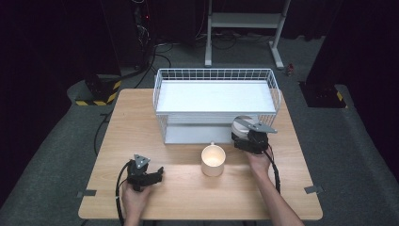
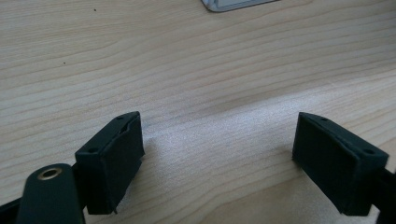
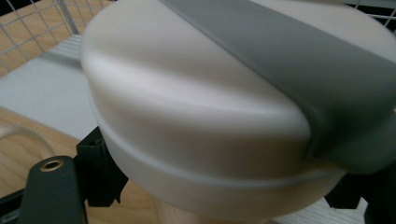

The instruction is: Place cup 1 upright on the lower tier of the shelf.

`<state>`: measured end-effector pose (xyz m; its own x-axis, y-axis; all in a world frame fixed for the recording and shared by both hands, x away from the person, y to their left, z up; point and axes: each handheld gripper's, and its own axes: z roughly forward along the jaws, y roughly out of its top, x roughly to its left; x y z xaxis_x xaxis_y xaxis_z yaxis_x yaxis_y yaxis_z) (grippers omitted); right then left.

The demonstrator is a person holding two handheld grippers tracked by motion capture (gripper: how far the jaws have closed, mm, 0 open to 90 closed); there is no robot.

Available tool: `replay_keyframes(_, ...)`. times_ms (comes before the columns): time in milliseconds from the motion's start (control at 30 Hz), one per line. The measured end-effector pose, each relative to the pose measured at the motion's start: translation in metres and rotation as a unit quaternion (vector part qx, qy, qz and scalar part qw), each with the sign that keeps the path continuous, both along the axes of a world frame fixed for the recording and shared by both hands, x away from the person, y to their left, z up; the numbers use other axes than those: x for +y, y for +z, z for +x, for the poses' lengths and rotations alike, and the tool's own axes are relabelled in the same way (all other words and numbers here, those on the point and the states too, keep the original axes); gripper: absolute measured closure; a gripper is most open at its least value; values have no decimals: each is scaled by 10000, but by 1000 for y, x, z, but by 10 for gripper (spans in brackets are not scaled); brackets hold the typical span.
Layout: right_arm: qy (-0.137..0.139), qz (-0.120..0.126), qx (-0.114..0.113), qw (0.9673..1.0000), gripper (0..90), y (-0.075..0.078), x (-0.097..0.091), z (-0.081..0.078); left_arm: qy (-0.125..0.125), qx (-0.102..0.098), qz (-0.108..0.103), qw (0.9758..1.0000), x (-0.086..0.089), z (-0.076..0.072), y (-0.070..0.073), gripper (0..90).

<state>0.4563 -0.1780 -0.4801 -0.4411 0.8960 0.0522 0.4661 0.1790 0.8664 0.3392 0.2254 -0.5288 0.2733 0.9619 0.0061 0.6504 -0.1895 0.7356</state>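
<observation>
Light wood tabletop point(image 1: 188, 188) carries all items. At its near left, the left gripper point(image 1: 157, 175) rests low over bare wood, fingers point(image 2: 112, 161) apart with nothing between them. The cream cup point(image 1: 213, 160) stands open-topped at centre, just in front of the white wire basket point(image 1: 215, 75). To the right, the right gripper point(image 1: 241, 136) has its fingers clamped on a white lid point(image 3: 196, 121) with a grey strap, held beside the basket's near right corner.

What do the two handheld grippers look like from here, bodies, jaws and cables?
Both are black. The left gripper and right gripper each carry a grey three-cornered plate on top and trail a black cable. The left gripper's jaws are blocky black pads, with a brass-ringed hole on the near black part. Forearms are bare; no sleeves in view.
</observation>
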Motion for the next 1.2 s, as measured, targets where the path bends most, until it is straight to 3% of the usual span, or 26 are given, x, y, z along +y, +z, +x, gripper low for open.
replay_keyframes(400,33,-247,-250,9994,183,-6,6,8,5,-7,5,10000,0,0,0,177)
replay_keyframes(567,47,-190,-268,9994,183,-7,4,9,8,-8,4,10000,0,0,0,178)
replay_keyframes(933,89,-72,-83,9999,135,-7,1,8,9,-8,1,10000,0,0,0,178)
replay_keyframes(1200,36,-132,-11,9999,130,-9,-1,2,7,-8,3,10000,0,0,0,179)
